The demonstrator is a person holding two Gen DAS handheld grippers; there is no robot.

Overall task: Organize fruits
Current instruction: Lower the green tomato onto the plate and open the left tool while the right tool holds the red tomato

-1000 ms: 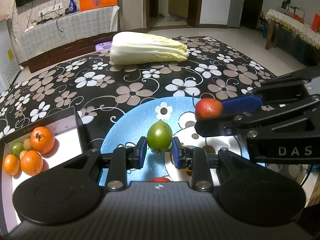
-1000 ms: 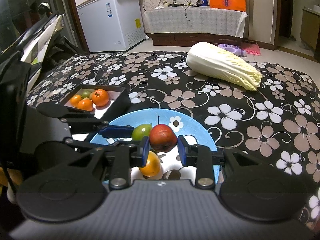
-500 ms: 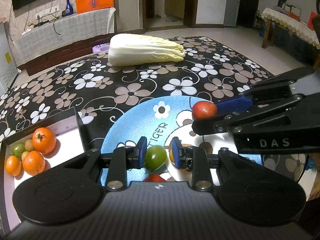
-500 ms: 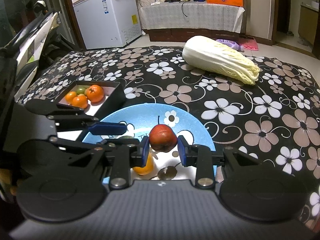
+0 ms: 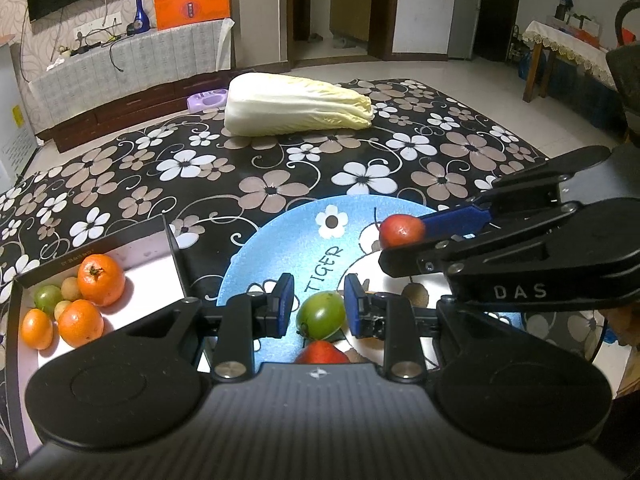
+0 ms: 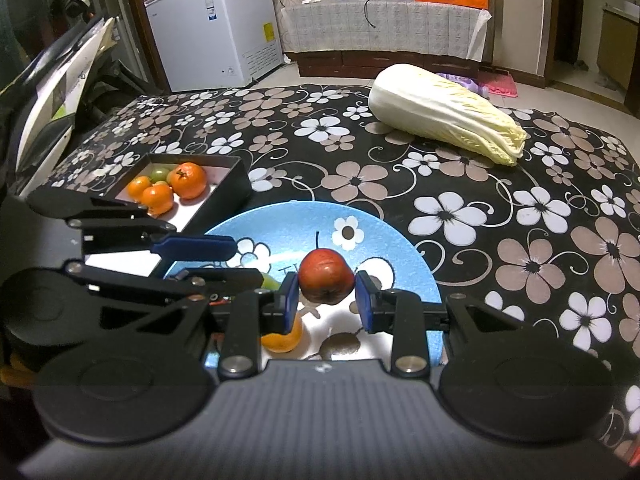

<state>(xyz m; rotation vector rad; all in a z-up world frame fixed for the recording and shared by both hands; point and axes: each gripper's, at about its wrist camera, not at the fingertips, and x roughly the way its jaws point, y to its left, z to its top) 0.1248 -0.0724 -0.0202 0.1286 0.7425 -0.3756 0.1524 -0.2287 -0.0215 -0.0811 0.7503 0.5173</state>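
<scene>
My left gripper (image 5: 319, 296) is shut on a small green fruit (image 5: 322, 316), which sits low between the blue pads, tilted, over the blue plate (image 5: 280, 248). From the right wrist view the left gripper (image 6: 240, 264) shows side-on, and only a sliver of the green fruit (image 6: 270, 282) peeks out. My right gripper (image 6: 326, 292) is shut on a red fruit (image 6: 326, 280) with a stem, held above the plate (image 6: 280, 232). In the left wrist view the right gripper (image 5: 400, 240) reaches in from the right with the red fruit (image 5: 400, 230) at its tips.
A black box (image 5: 168, 240) left of the plate holds oranges (image 5: 100, 280) and small green fruits. On the plate lie another red fruit (image 5: 322, 354), an orange (image 6: 282, 338) and a brown fruit (image 6: 340, 346). A napa cabbage (image 6: 444, 120) lies further back on the flowered cloth.
The green fruit has slid lower between the left pads and tipped over. The right gripper with the red fruit has barely shifted.
</scene>
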